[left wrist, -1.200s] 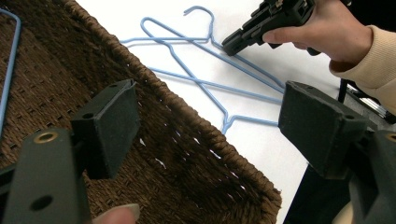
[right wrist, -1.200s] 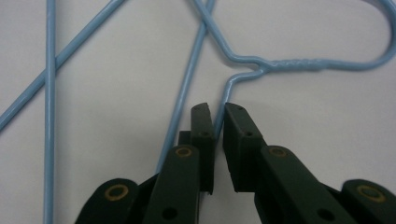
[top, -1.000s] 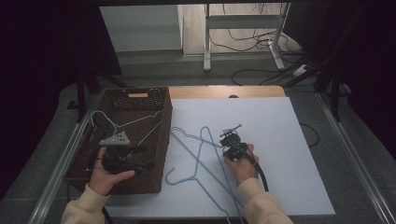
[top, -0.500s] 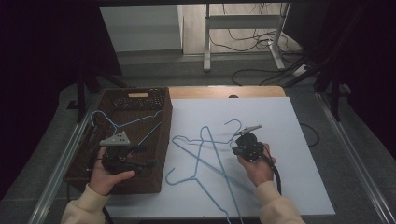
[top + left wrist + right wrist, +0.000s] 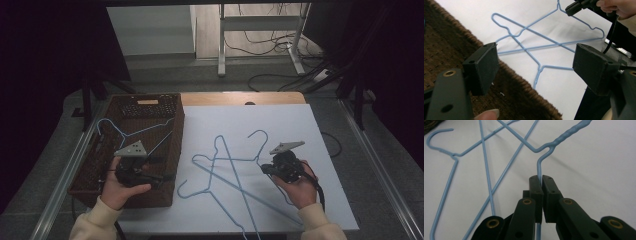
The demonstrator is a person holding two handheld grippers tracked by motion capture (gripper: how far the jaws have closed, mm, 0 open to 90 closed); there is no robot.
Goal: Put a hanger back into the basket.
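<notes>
Blue hanger wire pinched between right gripper jaws; left gripper jaws wide, empty

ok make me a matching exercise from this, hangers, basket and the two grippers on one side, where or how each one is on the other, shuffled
Things:
1. right gripper
2. left gripper
3. wicker basket
4. hanger in the basket

States:
A. jaws wide apart, nothing between them
B. lies in a brown woven container
C. clamped on a blue hanger wire over the white sheet
D. stands at the table's left side

Pairs: 1-C, 2-A, 3-D, 4-B
</notes>
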